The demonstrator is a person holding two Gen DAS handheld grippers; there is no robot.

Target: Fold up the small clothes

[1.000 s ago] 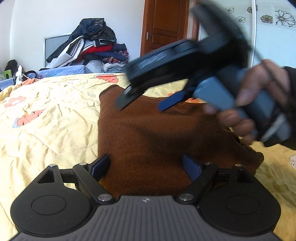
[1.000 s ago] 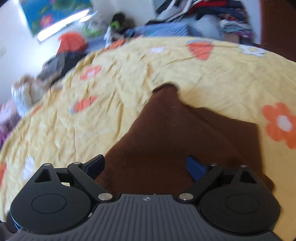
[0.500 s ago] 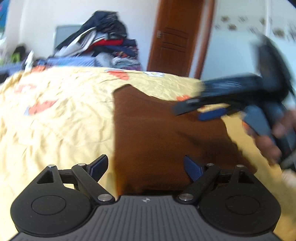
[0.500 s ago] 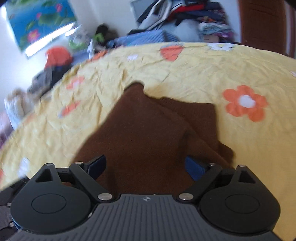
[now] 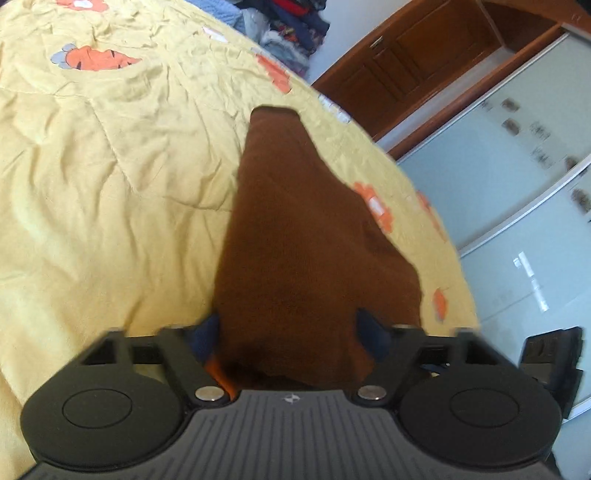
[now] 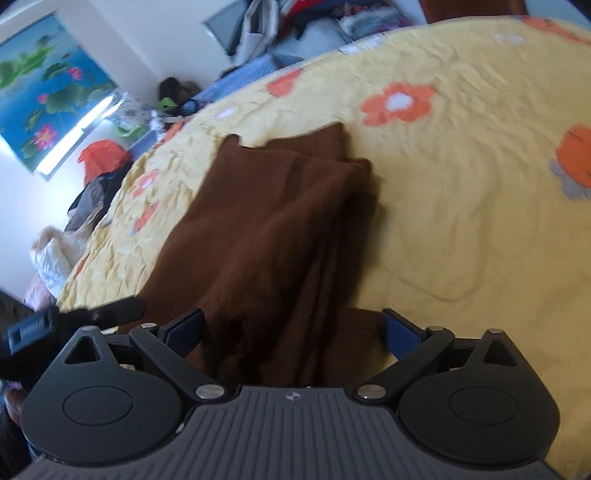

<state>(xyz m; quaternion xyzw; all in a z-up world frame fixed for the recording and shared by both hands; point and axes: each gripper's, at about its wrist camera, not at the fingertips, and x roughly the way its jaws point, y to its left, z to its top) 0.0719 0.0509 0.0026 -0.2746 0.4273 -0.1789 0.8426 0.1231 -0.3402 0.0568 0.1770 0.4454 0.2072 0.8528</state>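
Note:
A brown knitted garment [image 5: 295,229] lies folded into a long strip on the yellow bedspread [image 5: 110,184], running away from both grippers. My left gripper [image 5: 288,325] is at its near end; the jaws are closing with the cloth filling the gap, and the pads are not clearly pressing. In the right wrist view the same garment [image 6: 273,221] shows several stacked layers. My right gripper [image 6: 293,326] straddles its near edge with its jaws opening wide, pads off the cloth. The left gripper [image 6: 74,317] shows at that view's left edge.
The bedspread [image 6: 461,184] has orange flowers and wide bare cloth on both sides of the garment. A heap of clothes [image 6: 303,26] is piled past the far edge. A wooden door [image 5: 424,55] and pale wardrobe panels [image 5: 517,184] stand to the right.
The left view has rolled hard and the right gripper has left its middle. The right gripper has slid sideways along the garment, which now lies as a narrower, layered strip.

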